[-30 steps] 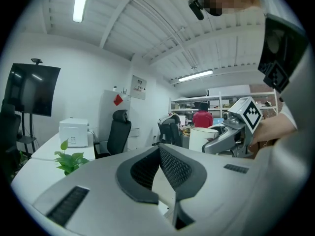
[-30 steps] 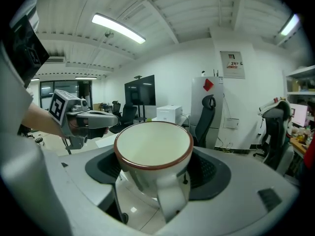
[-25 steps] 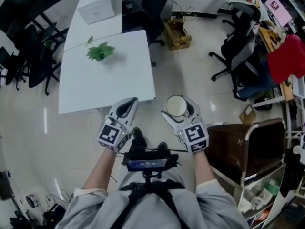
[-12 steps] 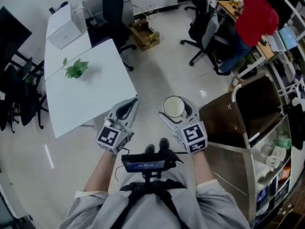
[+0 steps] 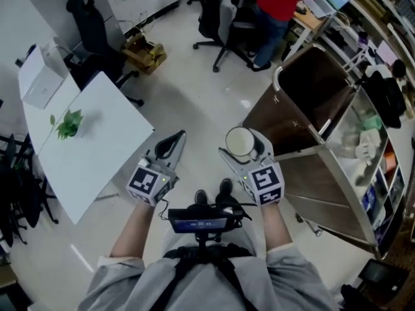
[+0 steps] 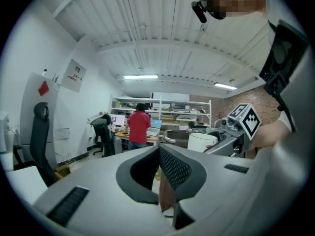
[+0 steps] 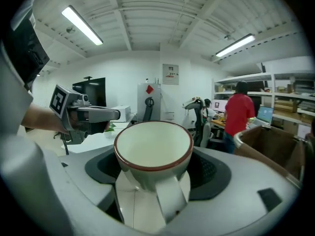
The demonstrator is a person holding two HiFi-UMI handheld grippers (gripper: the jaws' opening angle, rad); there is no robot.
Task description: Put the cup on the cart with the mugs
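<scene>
The cup (image 7: pixel 153 149) is held in the right claw (image 5: pixel 243 145). Its jaws stand wide apart, and each pad presses on one side of the cup's body. The cup is upright and empty. The inside is cream white, the lip has a thin red-brown line, and the outside is a pale grey-white. Its broad handle points back toward the claw's camera. In the head view the cup is in the air above the floor, just beside the near corner of the cart (image 5: pixel 318 83), which has a dark brown top and a metal rail. The left claw (image 5: pixel 170 144) has its jaws together and holds nothing. It is beside the right one, near the white surface (image 5: pixel 91 148).
</scene>
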